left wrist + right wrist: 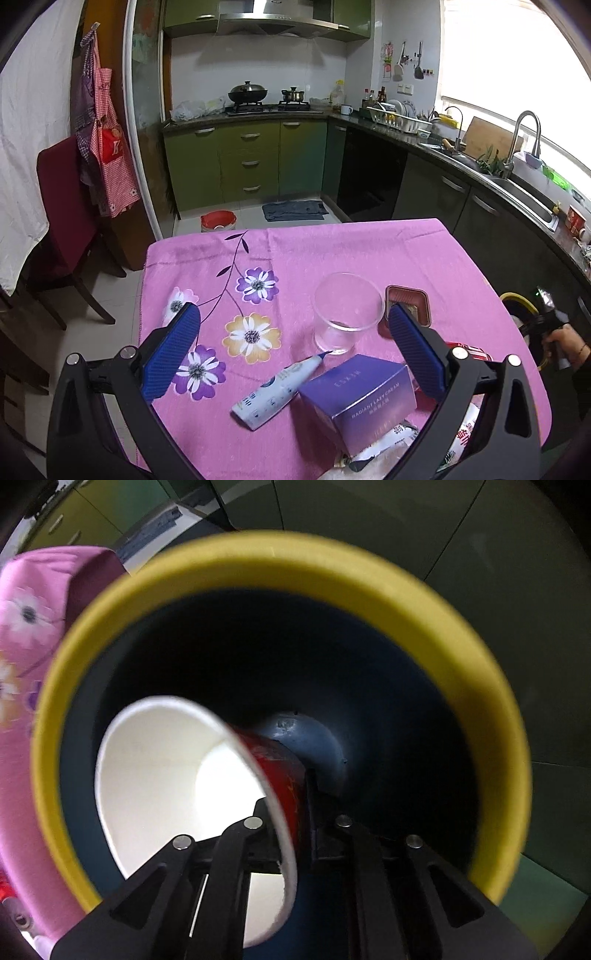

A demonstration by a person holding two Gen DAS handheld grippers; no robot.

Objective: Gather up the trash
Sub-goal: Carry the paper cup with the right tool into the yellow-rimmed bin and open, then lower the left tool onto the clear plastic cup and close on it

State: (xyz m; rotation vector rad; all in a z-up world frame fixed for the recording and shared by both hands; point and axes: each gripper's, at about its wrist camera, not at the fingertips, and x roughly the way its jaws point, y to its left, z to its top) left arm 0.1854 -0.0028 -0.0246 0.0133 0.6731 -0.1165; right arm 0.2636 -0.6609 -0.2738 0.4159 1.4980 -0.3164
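The right tongs point(291, 812) grip a red-and-white paper cup point(177, 794) by its wall inside the yellow-rimmed dark bin point(258, 554), not yet released. The left tongs point(291, 350) hover wide open and empty; a purple carton point(358, 402), white tube point(277, 391), clear plastic cup point(347, 314) and brown tray point(408, 299) remain near the table's point(332, 251) right edge.

The tablecloth point(332, 251) is pink woven cloth, matt, printed with flowers. The cup point(347, 312) on it is clear, smooth glass. The purple box point(360, 402) looks like glossy card, and the tube point(275, 391) like smooth plastic. The paper cup point(192, 794) is matt white inside, glossy red outside. The bin point(480, 686) has a smooth yellow plastic rim.
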